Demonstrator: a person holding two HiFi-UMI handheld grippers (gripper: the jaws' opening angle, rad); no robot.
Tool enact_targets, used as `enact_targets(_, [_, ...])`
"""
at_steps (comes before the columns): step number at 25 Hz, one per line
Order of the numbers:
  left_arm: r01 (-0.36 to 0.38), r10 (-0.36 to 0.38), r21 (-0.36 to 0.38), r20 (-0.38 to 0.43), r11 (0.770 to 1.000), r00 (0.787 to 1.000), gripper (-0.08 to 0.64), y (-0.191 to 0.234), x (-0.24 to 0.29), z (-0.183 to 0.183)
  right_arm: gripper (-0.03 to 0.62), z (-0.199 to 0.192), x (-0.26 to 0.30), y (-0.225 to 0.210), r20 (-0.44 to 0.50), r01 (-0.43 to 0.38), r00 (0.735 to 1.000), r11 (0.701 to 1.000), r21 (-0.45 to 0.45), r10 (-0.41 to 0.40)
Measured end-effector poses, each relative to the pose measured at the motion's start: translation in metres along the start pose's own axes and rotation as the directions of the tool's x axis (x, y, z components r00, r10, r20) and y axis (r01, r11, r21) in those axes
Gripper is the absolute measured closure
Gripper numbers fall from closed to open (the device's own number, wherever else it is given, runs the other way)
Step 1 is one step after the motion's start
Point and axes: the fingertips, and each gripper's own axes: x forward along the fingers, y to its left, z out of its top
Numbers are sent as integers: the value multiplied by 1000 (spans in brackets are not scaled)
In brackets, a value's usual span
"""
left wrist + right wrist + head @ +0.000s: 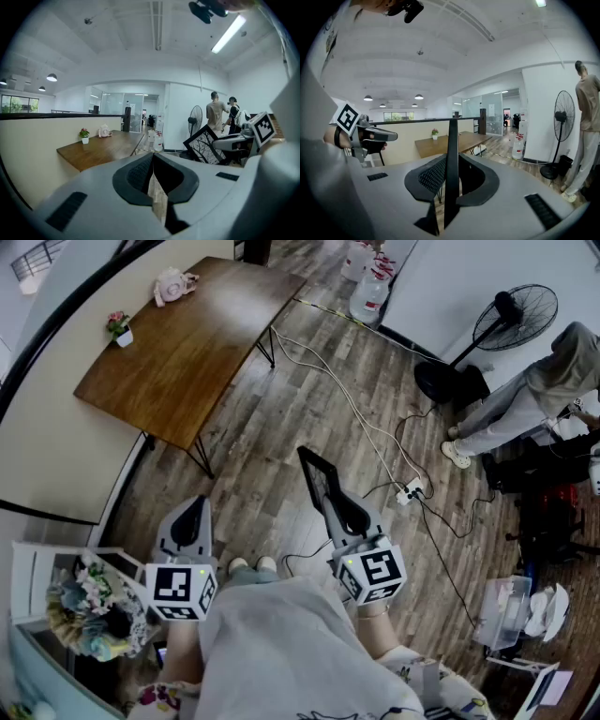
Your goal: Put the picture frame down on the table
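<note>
My right gripper is shut on a black picture frame, which stands up from its jaws over the wooden floor. In the right gripper view the frame shows edge-on as a thin dark bar between the pads. From the left gripper view its face shows a print of bare branches. My left gripper is beside it at the left, shut and holding nothing. The brown wooden table stands ahead at the upper left, some way from both grippers. It carries a small flower pot and a pink object.
White cables and a power strip lie on the floor to the right of the table. A standing fan and a person are at the far right. Water bottles stand at the back. A shelf with flowers is at my left.
</note>
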Motion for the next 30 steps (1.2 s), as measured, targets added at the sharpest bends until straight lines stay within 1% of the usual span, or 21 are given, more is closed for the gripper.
enact_targets(10, [-19, 19, 9, -9, 1000, 1000, 555, -11, 5, -1, 533, -11, -14, -18, 0, 13, 1000, 998, 62, -13])
enact_targets(15, [-21, 22, 36, -29, 999, 999, 555, -13, 13, -3, 532, -11, -10, -25, -1, 14, 1000, 998, 67, -14])
enact_targets(23, [-30, 32, 41, -33, 999, 999, 555, 1, 39, 1, 533, -12, 17, -37, -9, 13, 1000, 997, 74, -13])
enact_targets(30, [-34, 35, 31, -53, 999, 998, 555, 29, 84, 3, 532, -7, 69, -49, -36, 3, 999, 998, 70, -1])
